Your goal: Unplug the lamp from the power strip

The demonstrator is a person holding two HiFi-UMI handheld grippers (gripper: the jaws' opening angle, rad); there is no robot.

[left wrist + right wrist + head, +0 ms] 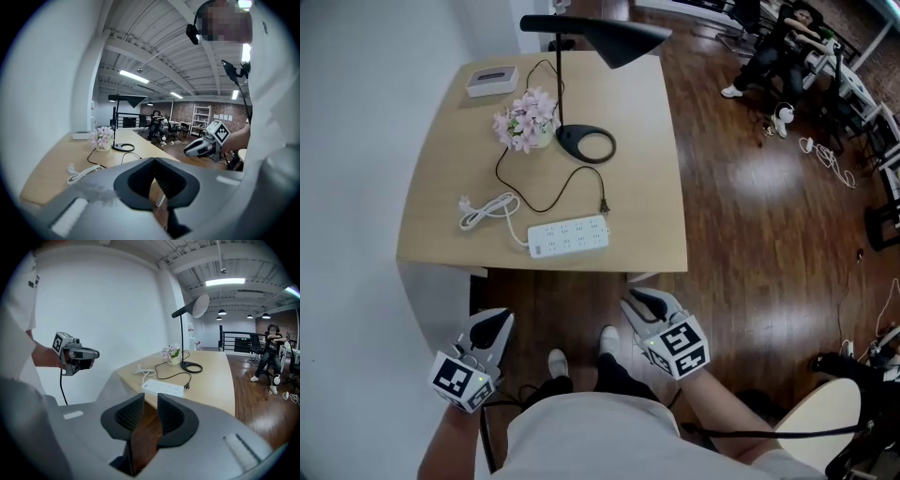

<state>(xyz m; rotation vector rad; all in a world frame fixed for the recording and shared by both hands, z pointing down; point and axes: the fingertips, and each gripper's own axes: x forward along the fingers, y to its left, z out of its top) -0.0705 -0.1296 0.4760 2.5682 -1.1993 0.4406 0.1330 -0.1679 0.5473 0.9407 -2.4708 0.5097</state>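
Holding pink flowers (523, 116), white pot (541, 140).

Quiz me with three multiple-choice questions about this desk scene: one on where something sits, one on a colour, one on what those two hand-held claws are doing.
1. Where is the power strip on the table?
A. Along the near edge, closest to the person
B. At the far edge
C. In the middle

2. What colour is the lamp?
A. White
B. Black
C. Red

3. What are the left gripper and right gripper doing?
A. Clamping a cord
B. Pressing on the strip
C. Hanging short of the table, holding nothing

Answers: A, the strip lies by the near edge; B, its head, stem and base are all black; C, both sit before the table's edge with nothing between their jaws.
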